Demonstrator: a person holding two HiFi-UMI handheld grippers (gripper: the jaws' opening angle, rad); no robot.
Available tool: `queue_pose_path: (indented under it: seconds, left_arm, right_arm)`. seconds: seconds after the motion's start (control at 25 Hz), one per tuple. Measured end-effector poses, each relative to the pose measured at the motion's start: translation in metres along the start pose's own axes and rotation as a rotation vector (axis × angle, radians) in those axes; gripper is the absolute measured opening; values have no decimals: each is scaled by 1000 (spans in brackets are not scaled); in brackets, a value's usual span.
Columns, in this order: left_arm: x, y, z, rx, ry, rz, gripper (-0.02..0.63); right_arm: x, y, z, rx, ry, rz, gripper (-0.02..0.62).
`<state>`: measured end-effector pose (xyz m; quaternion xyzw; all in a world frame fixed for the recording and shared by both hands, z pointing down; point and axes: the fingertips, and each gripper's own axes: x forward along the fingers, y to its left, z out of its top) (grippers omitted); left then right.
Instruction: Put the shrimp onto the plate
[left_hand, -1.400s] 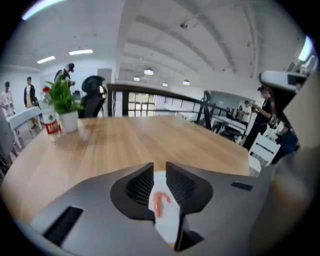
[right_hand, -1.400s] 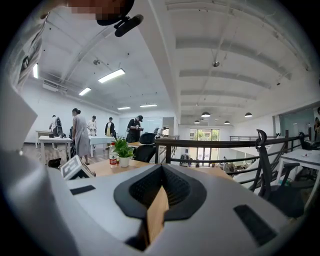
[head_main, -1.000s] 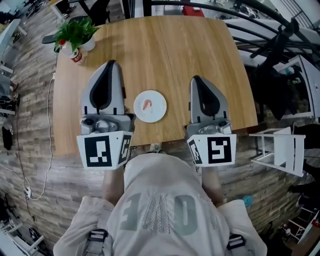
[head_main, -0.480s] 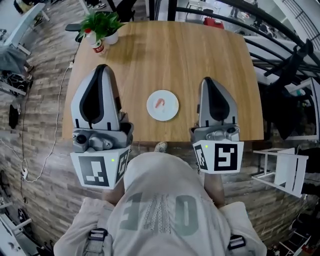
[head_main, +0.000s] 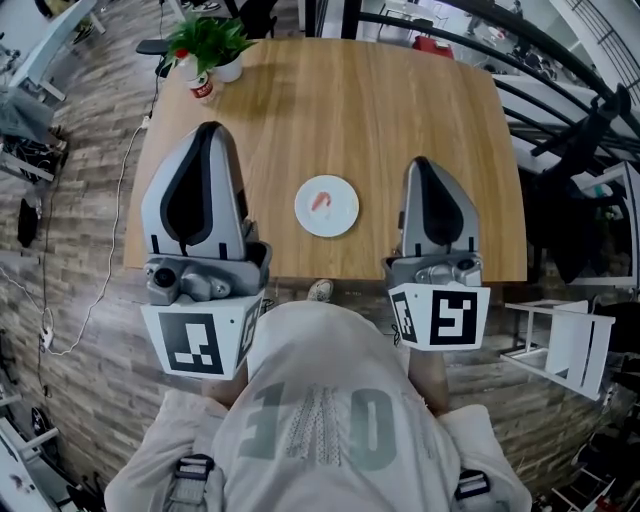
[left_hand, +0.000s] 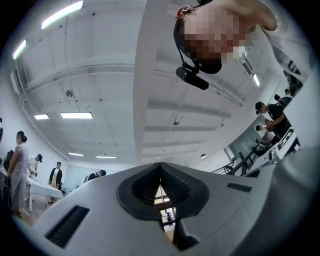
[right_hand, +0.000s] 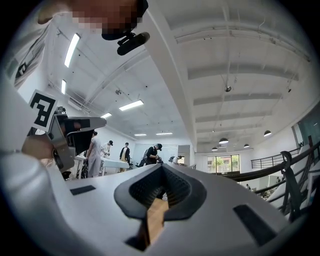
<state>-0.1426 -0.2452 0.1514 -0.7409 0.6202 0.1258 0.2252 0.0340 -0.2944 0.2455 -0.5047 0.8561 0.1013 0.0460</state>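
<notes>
A small pink shrimp (head_main: 321, 200) lies on the round white plate (head_main: 341, 219) near the front edge of the wooden table (head_main: 320, 110). My left gripper (head_main: 204, 150) is held up left of the plate, close to my body, jaws together and empty. My right gripper (head_main: 430, 178) is held the same way right of the plate, also shut and empty. Both point upward: the left gripper (left_hand: 160, 187) faces the ceiling in its own view, and so does the right gripper (right_hand: 161, 190). Neither touches the plate.
A potted plant (head_main: 208, 45) and a red-and-white can (head_main: 201, 88) stand at the table's far left corner. A white stool (head_main: 565, 335) is on the floor to the right. A cable (head_main: 85, 300) runs along the floor on the left. People stand far off in both gripper views.
Both grippers have drawn back from the plate toward my body and risen. The shrimp and plate have stayed where they were on the table. Little differs over the last half second.
</notes>
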Motion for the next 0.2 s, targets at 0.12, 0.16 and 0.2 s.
queue_pose_path:
  seconds: [0.12,0.16,0.2]
  left_arm:
    - [-1,0,-1,1,8,2,9]
    - [-1,1,-1,2,10,3,9]
    - [-2,1,-2,2,13,4,9]
  right_arm:
    - [-1,1,-2,-8,8,3,18]
    - [-1,2,-2,-9,10,4,18]
    - [-2,2,-3,-11,13,4,18]
